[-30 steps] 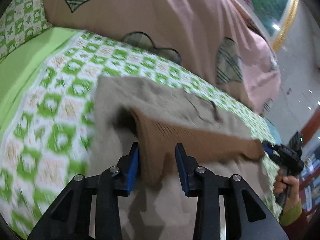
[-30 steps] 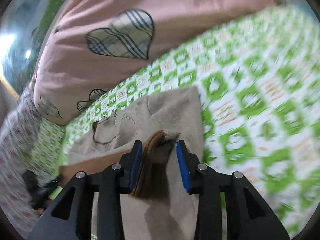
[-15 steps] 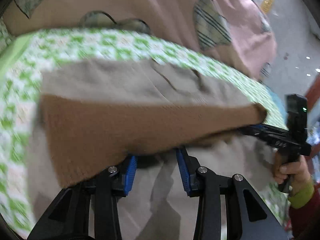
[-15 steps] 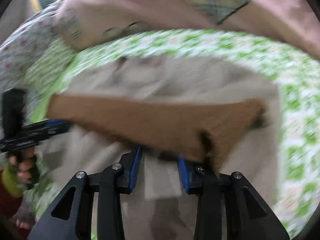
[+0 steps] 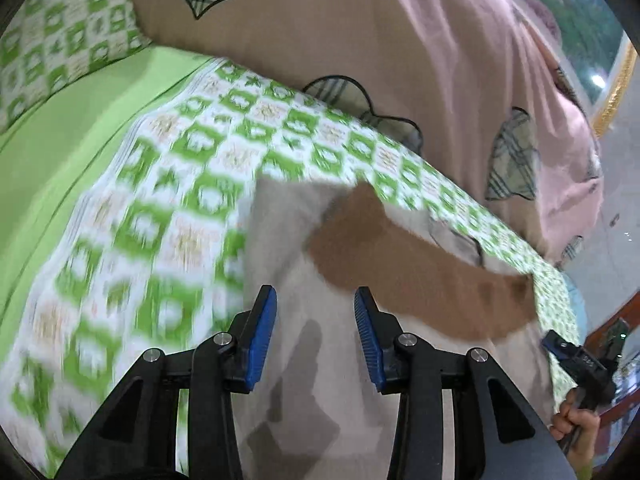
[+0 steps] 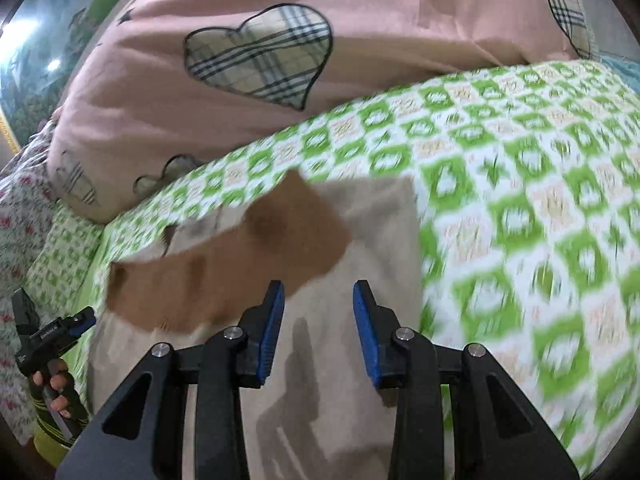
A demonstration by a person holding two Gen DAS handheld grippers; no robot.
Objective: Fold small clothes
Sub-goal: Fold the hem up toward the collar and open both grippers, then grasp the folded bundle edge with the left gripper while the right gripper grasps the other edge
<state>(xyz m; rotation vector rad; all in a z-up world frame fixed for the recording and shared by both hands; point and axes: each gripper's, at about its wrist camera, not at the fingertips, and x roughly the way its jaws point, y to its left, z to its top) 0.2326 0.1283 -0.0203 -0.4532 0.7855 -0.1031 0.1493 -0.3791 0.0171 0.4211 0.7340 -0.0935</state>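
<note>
1. Beige knit garment with a brown ribbed band [image 5: 320, 360] [image 6: 360, 280] lies spread on the green-and-white checked bedsheet [image 5: 180, 200] [image 6: 520, 200]. It fills the lower middle of both wrist views.
2. Its brown ribbed band [image 5: 408, 264] [image 6: 240, 264] is folded over onto the beige body and runs across it as a slanted strip. In the left wrist view the strip goes from centre to right, in the right wrist view from centre to left.
3. The left gripper [image 5: 316, 324] sits over the beige cloth at the lower centre of its own view. Its blue-padded jaws stand partly apart with nothing between them, only the fabric lying beneath.
4. The right gripper [image 6: 319, 320] is much the same in its view, with the jaws partly apart and holding nothing. The tip of its left pad overlaps the edge of the brown band, though with the blur I can't say whether it touches.
5. Each gripper also appears in the other's view: the right one at the lower right edge [image 5: 576, 360], the left one at the lower left edge [image 6: 48, 336]. Each is held by a hand [image 5: 576, 424] [image 6: 52, 384].
6. A pink quilt with plaid heart patches [image 5: 360, 40] [image 6: 280, 60] is bunched along the top of both views, beyond the garment.
7. A plain lime-green strip of the bedding [image 5: 80, 120] runs along the left side of the left wrist view.
</note>
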